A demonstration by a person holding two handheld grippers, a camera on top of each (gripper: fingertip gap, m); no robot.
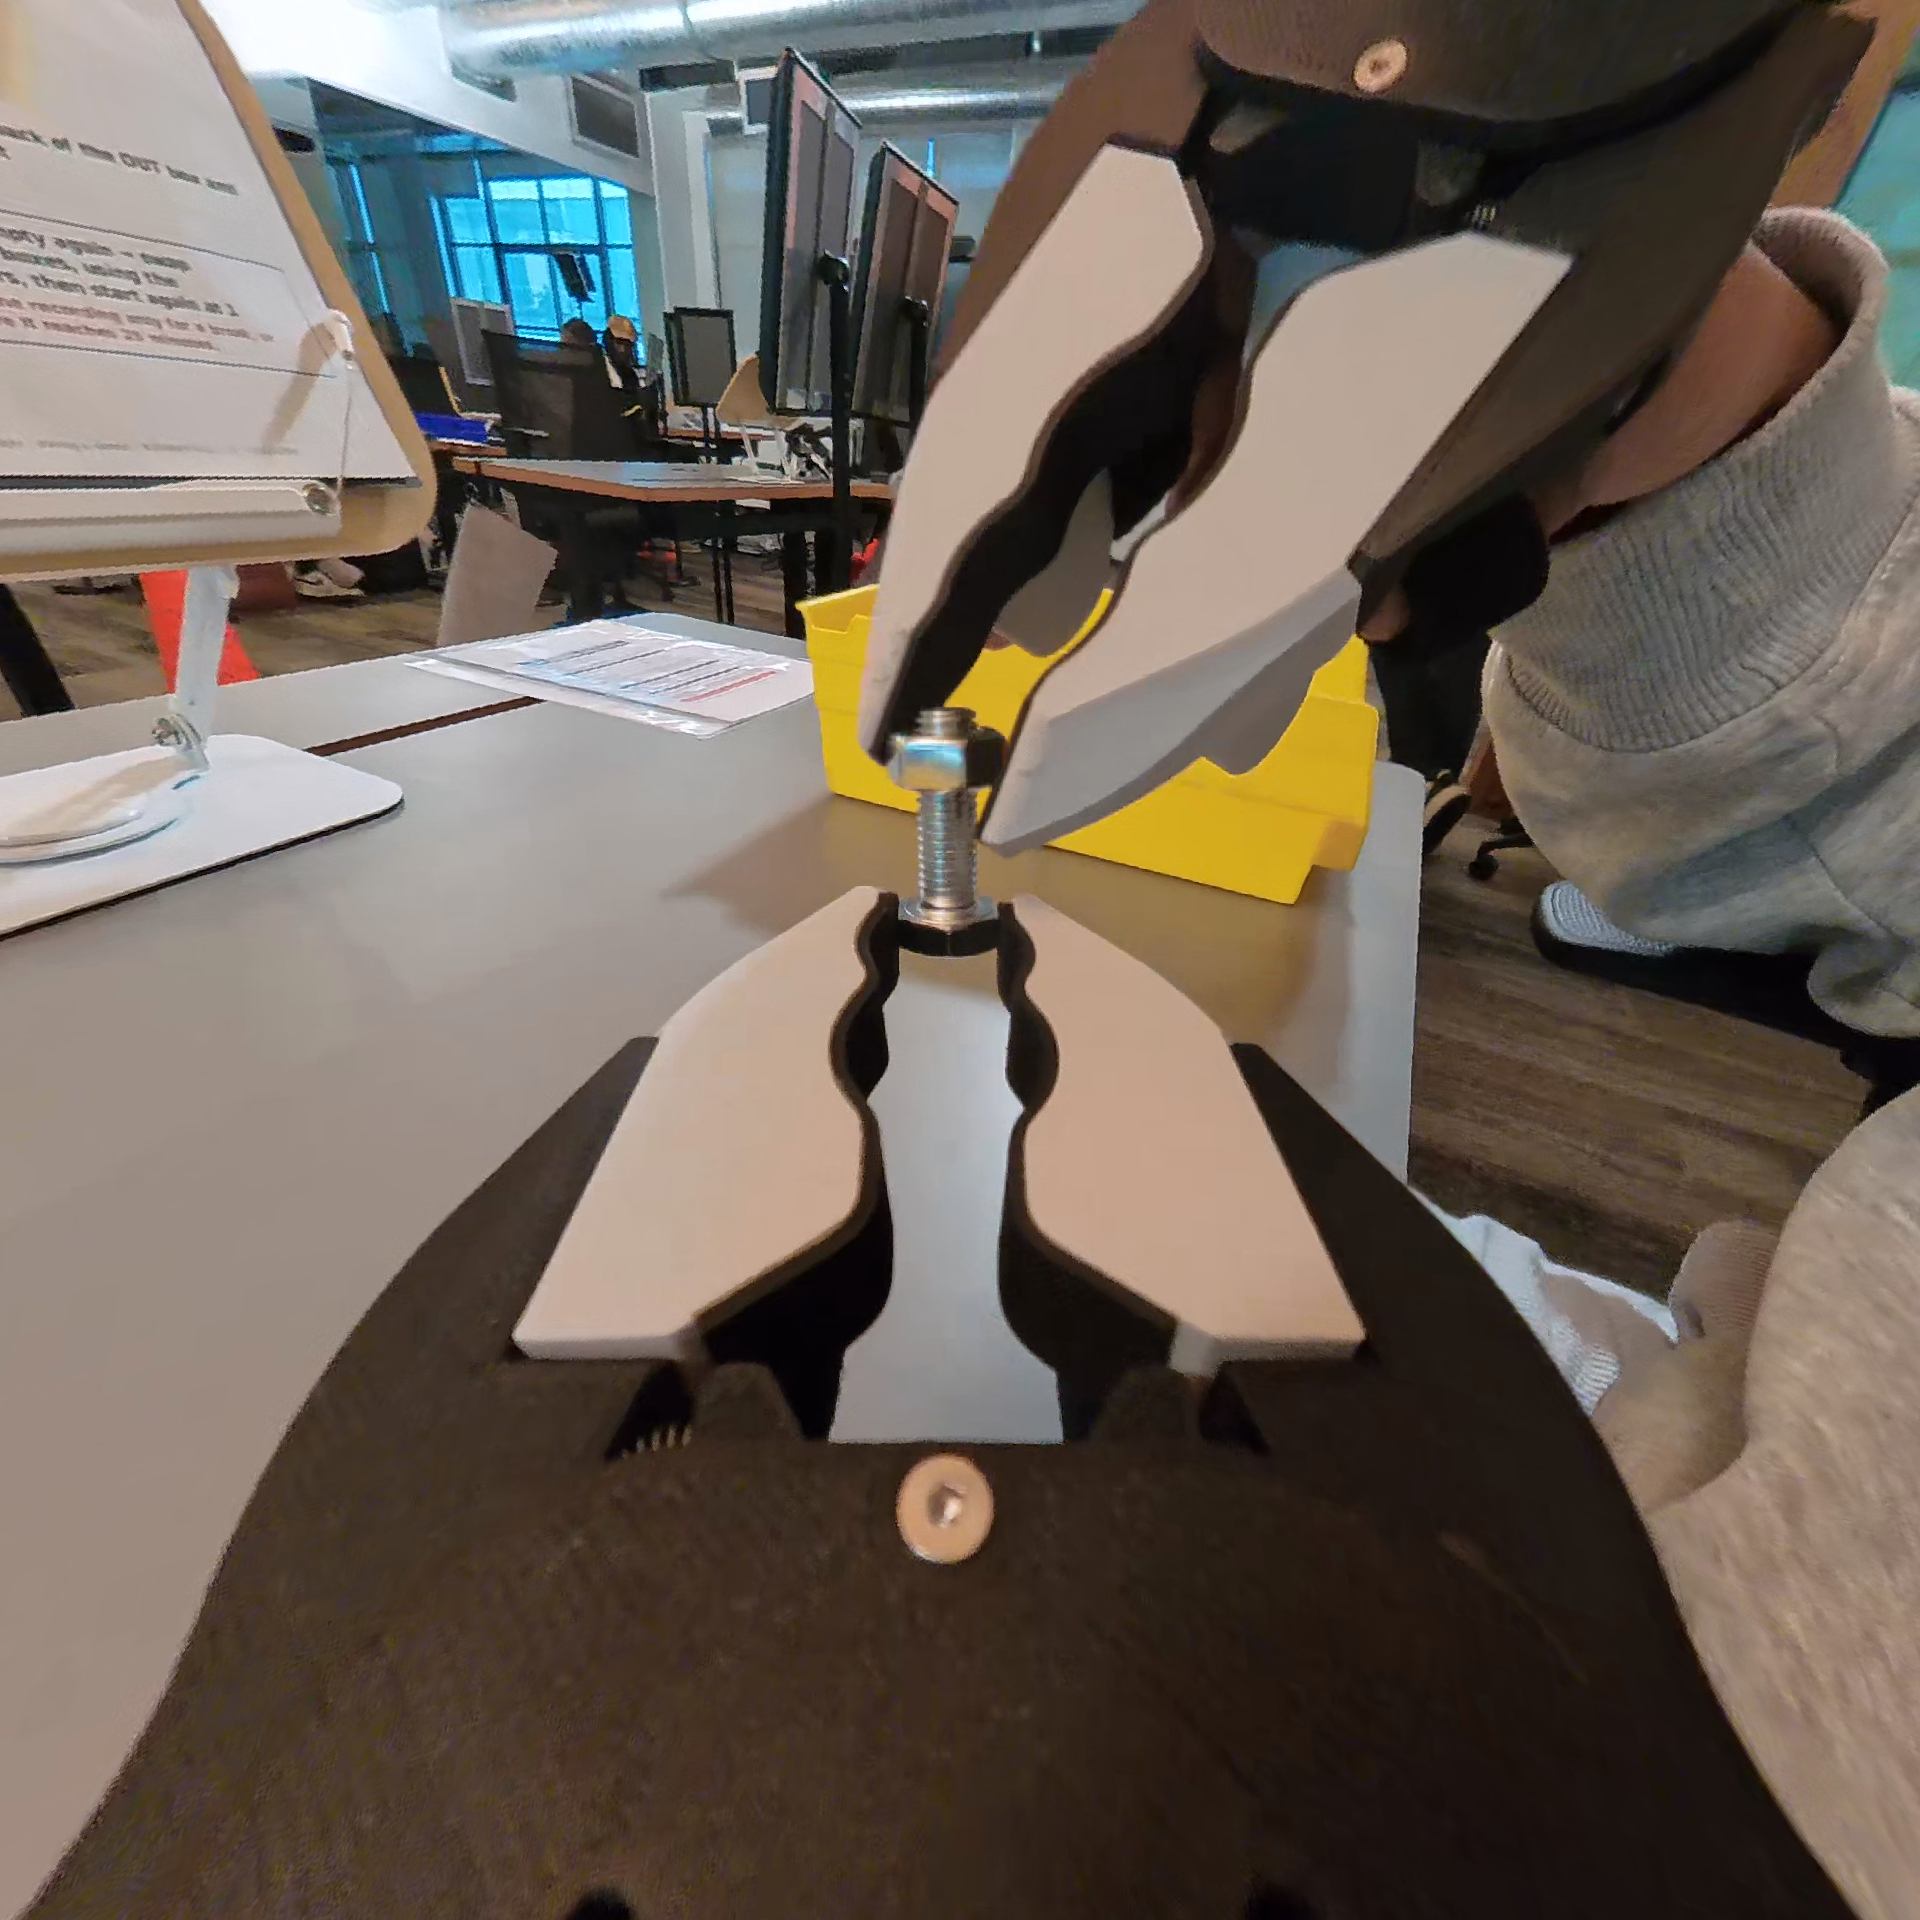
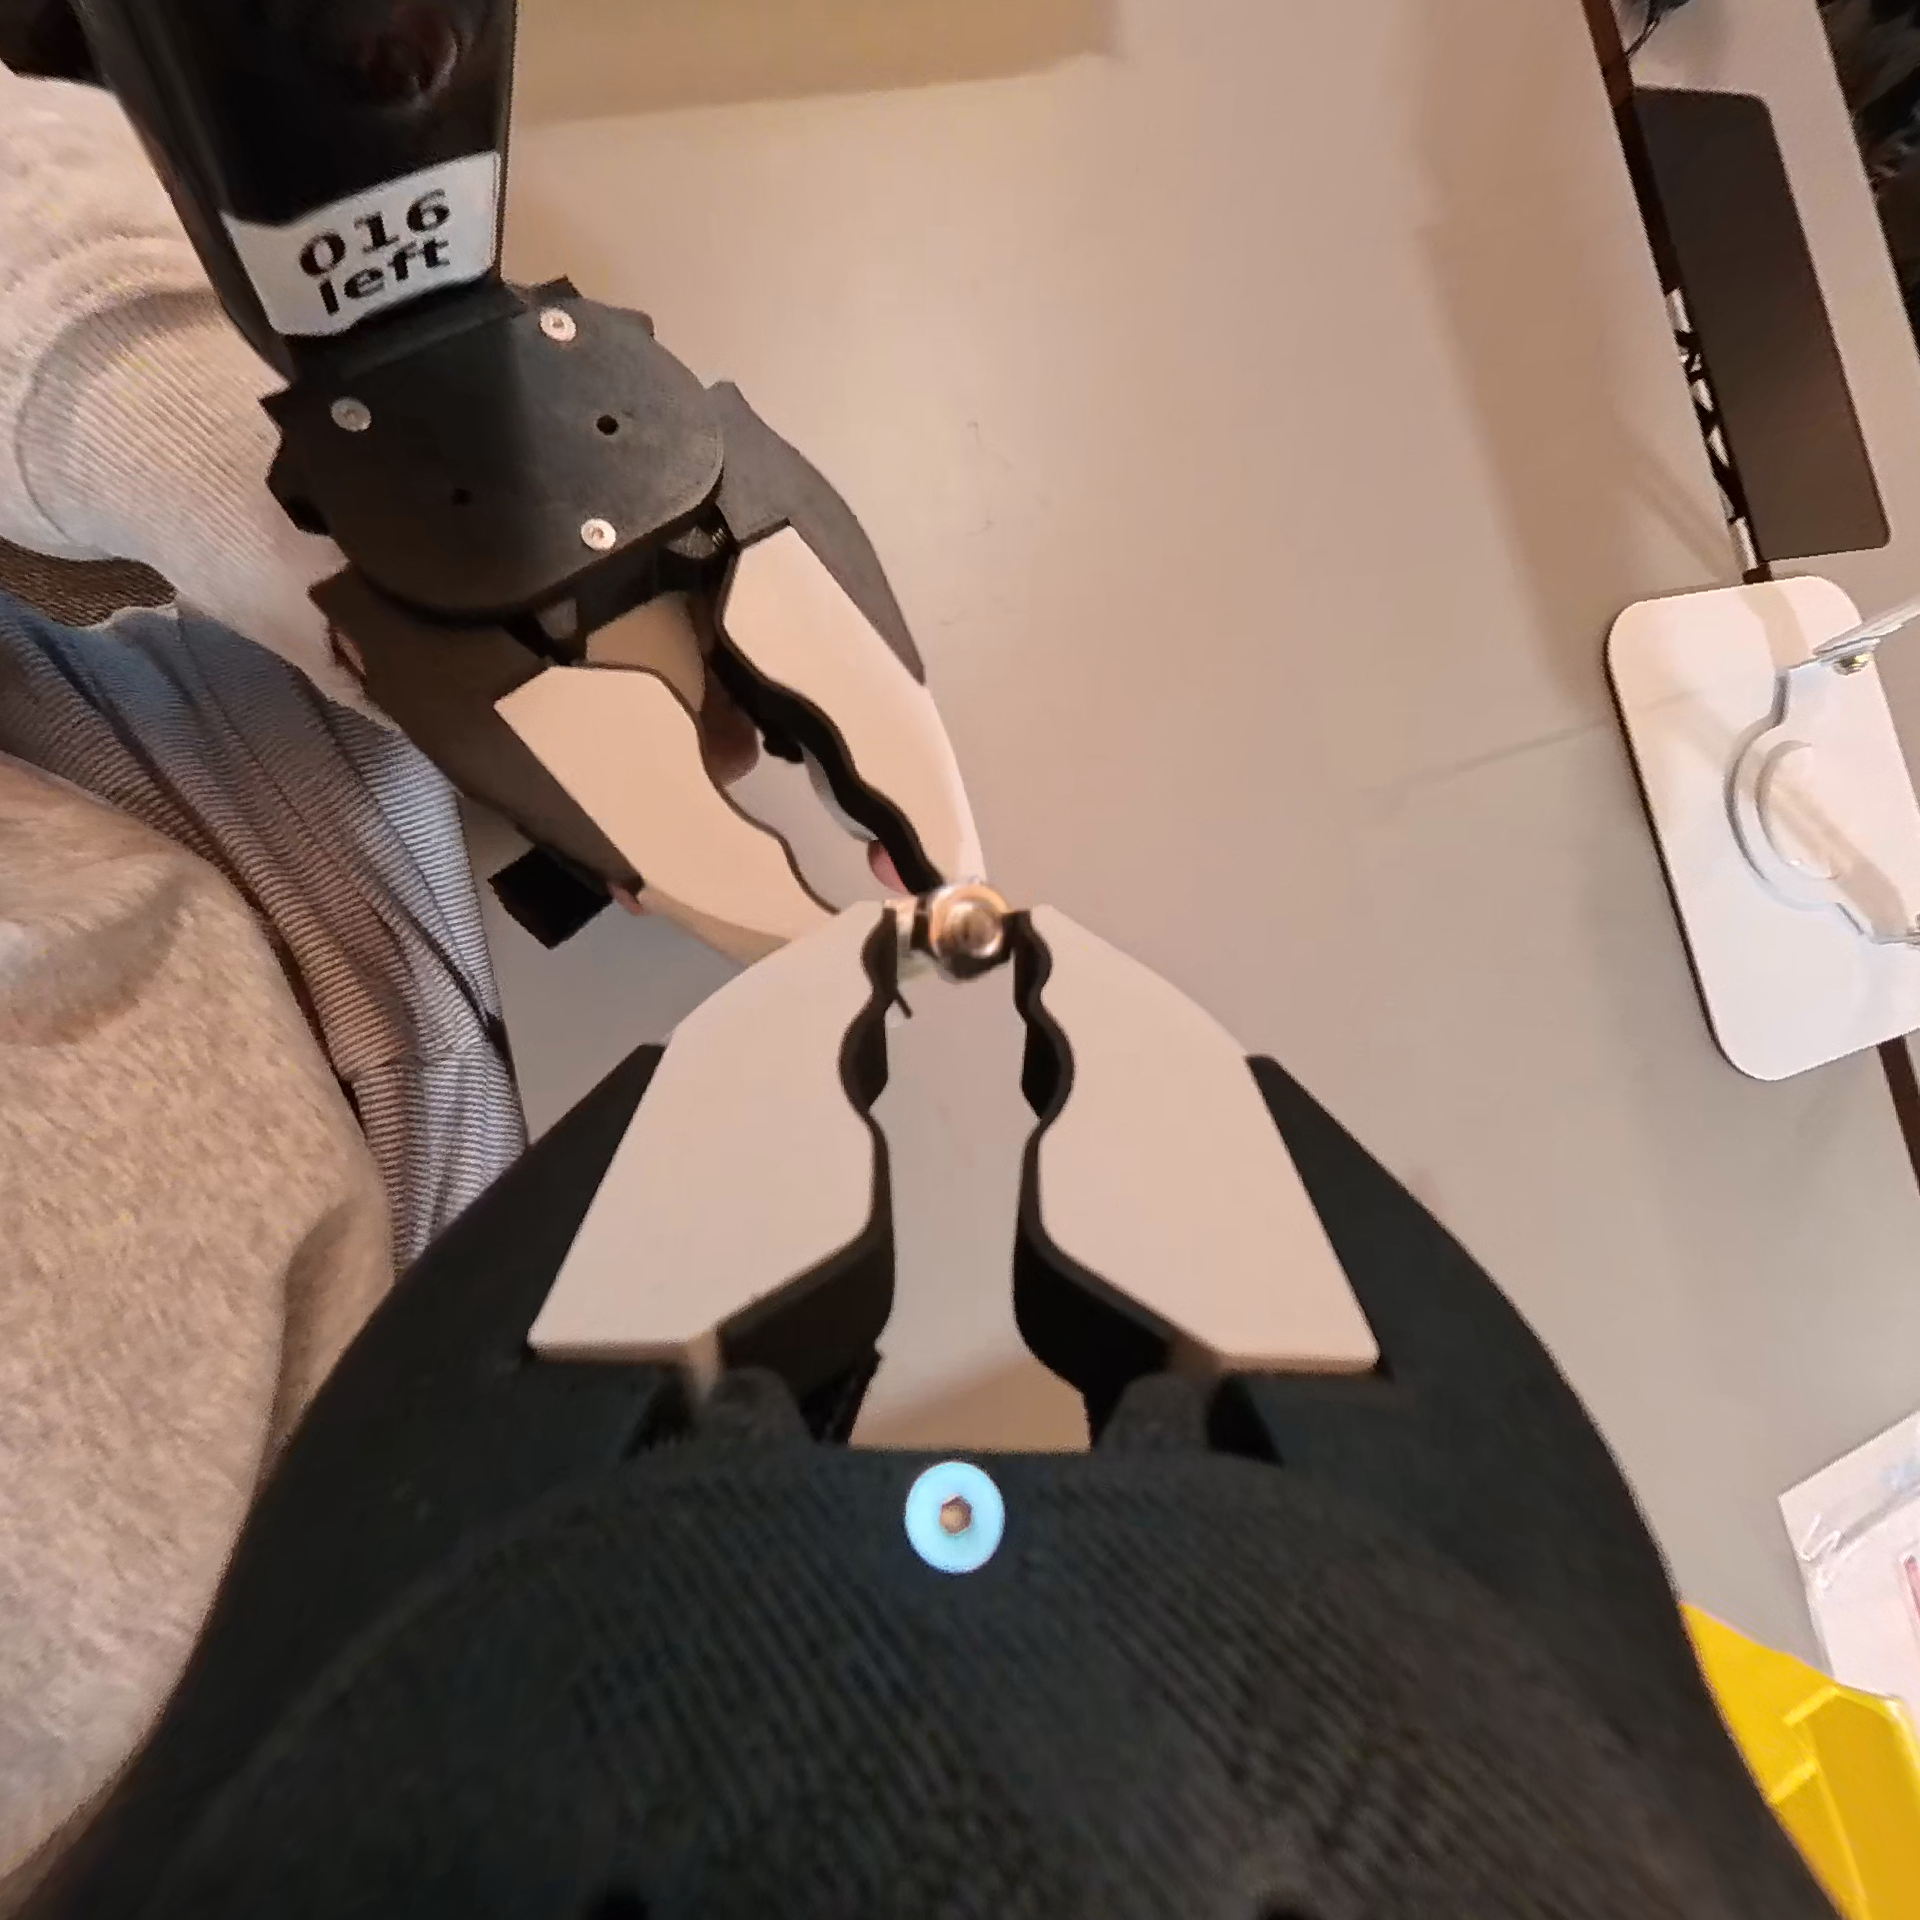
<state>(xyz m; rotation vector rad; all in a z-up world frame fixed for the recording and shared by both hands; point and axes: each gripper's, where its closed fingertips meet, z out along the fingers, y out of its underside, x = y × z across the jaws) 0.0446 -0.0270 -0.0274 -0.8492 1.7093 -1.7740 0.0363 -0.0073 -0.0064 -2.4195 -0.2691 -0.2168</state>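
Observation:
A silver bolt (image 1: 948, 847) stands upright above the grey table (image 1: 416, 987). My left gripper (image 1: 945, 920) is shut on its head at the fingertips. A silver nut (image 1: 935, 762) sits near the top of the thread. My right gripper (image 1: 940, 784) comes down from above, and its fingertips close on the nut. In the right wrist view, my right gripper (image 2: 956, 935) pinches the nut (image 2: 961, 930) and looks down on the bolt's end. The left gripper (image 2: 914, 894) reaches in from the upper left and meets it there.
A yellow bin (image 1: 1195, 821) stands on the table just behind the bolt, and its corner shows in the right wrist view (image 2: 1808, 1766). A document stand with a white base (image 1: 197, 790) is at the left, with a laminated sheet (image 1: 634, 665) beyond. A person's grey sleeve (image 1: 1714, 623) is at the right. Only a small space, under 4 cm, lies between the two pairs of fingers.

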